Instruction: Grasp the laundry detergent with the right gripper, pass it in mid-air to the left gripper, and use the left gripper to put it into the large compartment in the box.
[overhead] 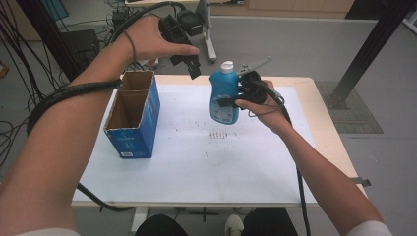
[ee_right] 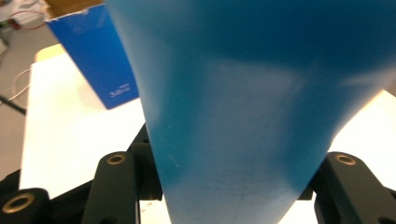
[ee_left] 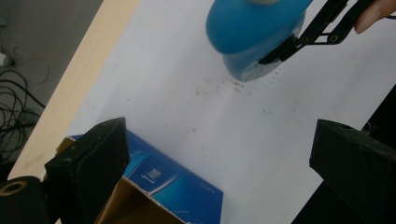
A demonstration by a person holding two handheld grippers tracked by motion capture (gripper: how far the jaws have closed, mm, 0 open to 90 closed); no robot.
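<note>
A blue bottle (overhead: 223, 84) with a white cap (overhead: 226, 67) hangs upright above the white sheet, right of centre. My right gripper (overhead: 227, 102) is shut on its lower body from the right. In the right gripper view the bottle (ee_right: 243, 93) stands between the two black jaws. My left gripper (overhead: 193, 69) is held high over the table's far edge, open, with nothing between its fingers. In the left gripper view my left gripper (ee_left: 219, 158) looks down past its spread jaws at the bottle (ee_left: 254, 32) and the open blue cardboard box (ee_left: 180, 189).
The blue box (overhead: 133, 118), open at the top with two compartments, stands on the left of the white sheet (overhead: 206, 167). The sheet covers a wooden table (overhead: 319, 113). Cables and stands sit on the floor beyond the far edge.
</note>
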